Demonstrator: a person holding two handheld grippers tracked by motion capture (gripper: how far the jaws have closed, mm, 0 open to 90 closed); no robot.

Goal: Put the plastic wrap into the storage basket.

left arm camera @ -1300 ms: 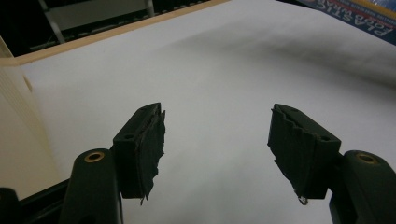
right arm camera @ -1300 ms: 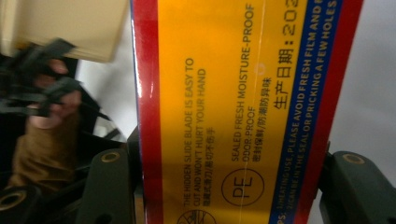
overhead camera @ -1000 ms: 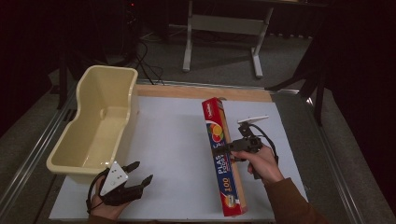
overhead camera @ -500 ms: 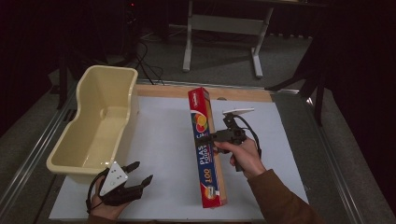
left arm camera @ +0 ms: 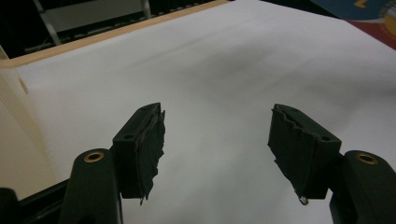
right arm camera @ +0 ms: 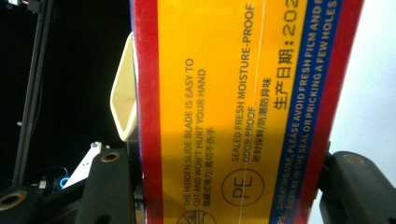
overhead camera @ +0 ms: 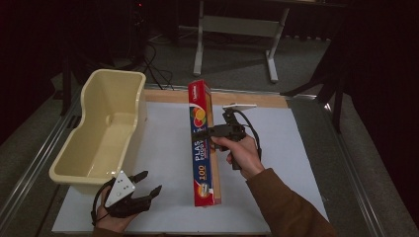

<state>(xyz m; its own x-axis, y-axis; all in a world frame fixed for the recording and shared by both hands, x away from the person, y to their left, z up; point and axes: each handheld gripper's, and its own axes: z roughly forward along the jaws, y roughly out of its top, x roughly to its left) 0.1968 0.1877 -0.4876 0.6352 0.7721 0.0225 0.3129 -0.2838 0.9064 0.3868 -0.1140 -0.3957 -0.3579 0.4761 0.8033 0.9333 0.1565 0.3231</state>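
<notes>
From above, my right gripper (overhead camera: 201, 132) is clamped across the middle of the long red wrap box (overhead camera: 202, 143), which runs lengthwise over the white sheet (overhead camera: 276, 148) on the worktop, while my left gripper (overhead camera: 143, 187) sits low near the front edge, jaws spread, just beside the cream tub (overhead camera: 106, 128). Down my left gripper (left arm camera: 217, 135) view, the jaws gape wide over bare white sheet (left arm camera: 210, 70), gripping nothing, the tub (left arm camera: 14, 135) wall at the edge. On my right gripper (right arm camera: 224, 186) view, the jaws squeeze the box (right arm camera: 233, 102) from both sides, its yellow printed face right up close, the tub (right arm camera: 123, 93) peeking behind.
</notes>
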